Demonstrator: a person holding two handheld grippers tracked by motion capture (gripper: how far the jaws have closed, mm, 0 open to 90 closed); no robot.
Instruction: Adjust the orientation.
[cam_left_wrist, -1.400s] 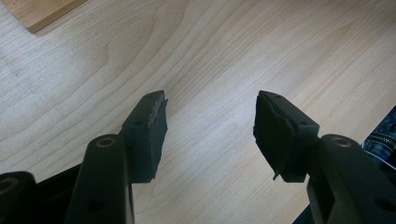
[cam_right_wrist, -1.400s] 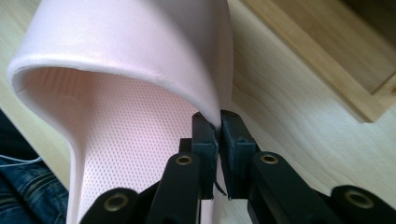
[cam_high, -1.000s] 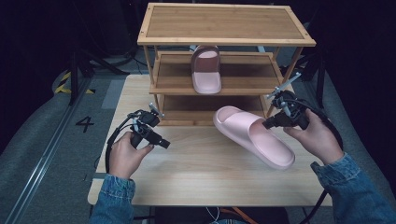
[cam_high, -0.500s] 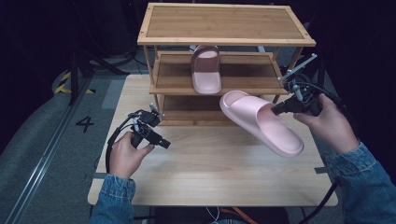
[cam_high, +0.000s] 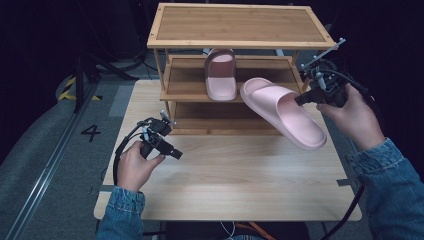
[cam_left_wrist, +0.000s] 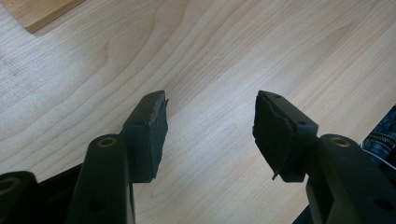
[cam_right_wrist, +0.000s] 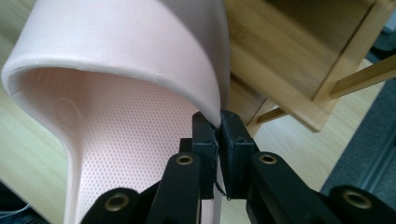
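A pink slipper (cam_high: 282, 111) hangs in the air in front of the wooden shoe rack (cam_high: 240, 25), toe toward the middle shelf. My right gripper (cam_high: 302, 99) is shut on the edge of its strap; in the right gripper view the pads (cam_right_wrist: 218, 130) pinch the strap rim of the slipper (cam_right_wrist: 116, 70). A second pink slipper (cam_high: 221, 75) lies on the rack's middle shelf. My left gripper (cam_high: 176, 154) rests low over the table at the left, open, with bare table (cam_left_wrist: 210, 60) between its fingertips (cam_left_wrist: 152, 126).
The light wooden table (cam_high: 235, 185) spreads in front of the rack. The rack's bottom shelf (cam_high: 220, 117) and top board hold nothing. A dark floor with a painted "4" (cam_high: 91, 132) lies to the left of the table.
My right gripper has lifted the pink slipper off the table and carried it up and toward the rack's middle shelf. The left gripper has stayed where it was.
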